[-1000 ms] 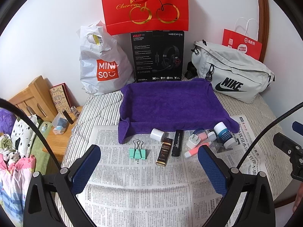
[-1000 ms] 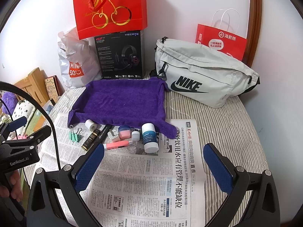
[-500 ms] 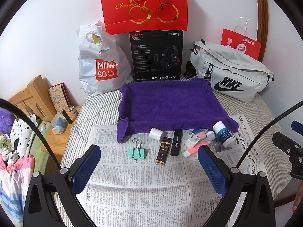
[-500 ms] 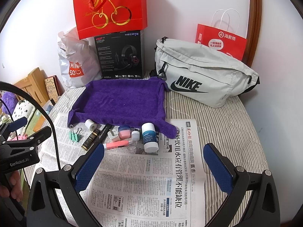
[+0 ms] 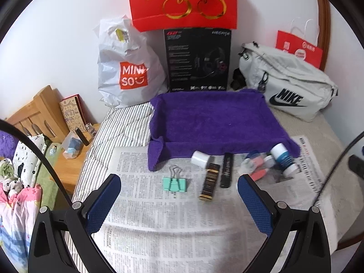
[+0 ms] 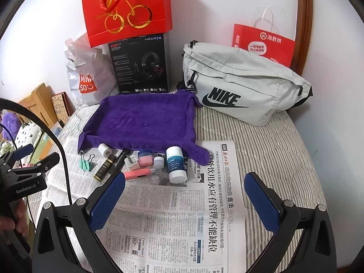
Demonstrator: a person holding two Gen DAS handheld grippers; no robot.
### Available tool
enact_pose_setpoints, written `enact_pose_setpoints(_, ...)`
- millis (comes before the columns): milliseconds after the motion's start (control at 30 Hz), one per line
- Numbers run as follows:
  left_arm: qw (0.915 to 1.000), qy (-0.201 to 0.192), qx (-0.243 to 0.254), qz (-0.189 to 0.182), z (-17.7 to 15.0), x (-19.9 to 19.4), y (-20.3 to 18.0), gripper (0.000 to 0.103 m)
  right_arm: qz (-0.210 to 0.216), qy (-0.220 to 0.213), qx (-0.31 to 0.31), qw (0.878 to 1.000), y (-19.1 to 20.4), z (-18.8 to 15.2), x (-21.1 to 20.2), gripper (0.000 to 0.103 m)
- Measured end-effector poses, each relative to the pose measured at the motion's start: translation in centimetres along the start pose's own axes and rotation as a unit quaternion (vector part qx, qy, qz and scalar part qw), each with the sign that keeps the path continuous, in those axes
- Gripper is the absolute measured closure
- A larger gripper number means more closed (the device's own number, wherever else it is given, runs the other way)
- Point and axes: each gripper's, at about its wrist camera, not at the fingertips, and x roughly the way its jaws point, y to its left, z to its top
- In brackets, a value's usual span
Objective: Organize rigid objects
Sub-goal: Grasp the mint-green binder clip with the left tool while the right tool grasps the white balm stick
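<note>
From my left wrist camera I see the left gripper (image 5: pixel 179 200) with its blue pads spread wide and nothing between them, hovering over the newspaper (image 5: pixel 173 225). Ahead of it lie the mint binder clips (image 5: pixel 174 183), a dark gold-trimmed tube (image 5: pixel 209 181), a black tube (image 5: pixel 227 169) and a white roll (image 5: pixel 200 158), all just in front of the purple cloth tray (image 5: pixel 213 118). This view is blurred on its right side, so the pink and white pieces there are only smears to me. My right wrist camera sorts them out: a white plug (image 6: pixel 132 161), a pink-lidded jar (image 6: pixel 145 158), a small white jar (image 6: pixel 158 162), a pink marker (image 6: pixel 139 173) and a white-and-blue bottle (image 6: pixel 175 164) lying on its side. The right gripper (image 6: pixel 184 200) is likewise wide apart and empty above the paper. Only this view shows the hand (image 6: pixel 10 221) on the other tool's handle at the left edge, partly cut off. The tray holds nothing in either view.
</note>
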Motion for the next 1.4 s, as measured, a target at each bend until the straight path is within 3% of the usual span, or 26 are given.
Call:
enact_pose_setpoints(267,0.9988,0.041,-0.012,-0.022,-1.3,6.1,1.7,0.0,0.006,0.01,-0.001,1.0,-0.4,-0.2,2.2,0.0)
enact_pose_setpoints(467,0.9975,0.069,0.001,-0.016,-2.3,10.5,2.0,0.005,0.028,0.022,0.007,0.999,-0.9,-0.8,4.6,0.0)
enact_pose_setpoints(733,0.9952,0.089,0.008,-0.039,-3.6,14.1,1.5,0.025,0.013,0.062,0.013,0.998,-1.8,-1.4,8.1,0.0)
enact_pose_setpoints(933,0.9969,0.06,-0.001,-0.052,-3.9,14.2,1.8,0.037,0.011,0.07,0.01,0.997,-2.3,-1.5,9.6,0.0)
enact_pose_setpoints(967,0.9973,0.053,0.001,-0.051,-4.0,14.2,1.8,0.041,0.012,0.07,0.011,0.997,-2.4,-1.6,9.8,0.0)
enact_pose_setpoints(1000,0.9975,0.047,-0.002,-0.053,-4.0,14.1,1.8,0.052,0.014,0.073,0.013,0.997,-2.6,-1.6,10.1,0.0)
enact_pose_setpoints(1133,0.9974,0.039,-0.005,-0.061,-4.1,14.0,1.9,0.063,0.021,0.072,0.015,0.997,-3.0,-1.9,10.7,0.003)
enact_pose_setpoints(1400,0.9981,0.036,0.008,-0.049,-4.3,14.0,1.5,0.064,0.054,0.086,0.007,0.995,-2.3,-2.2,12.5,0.017)
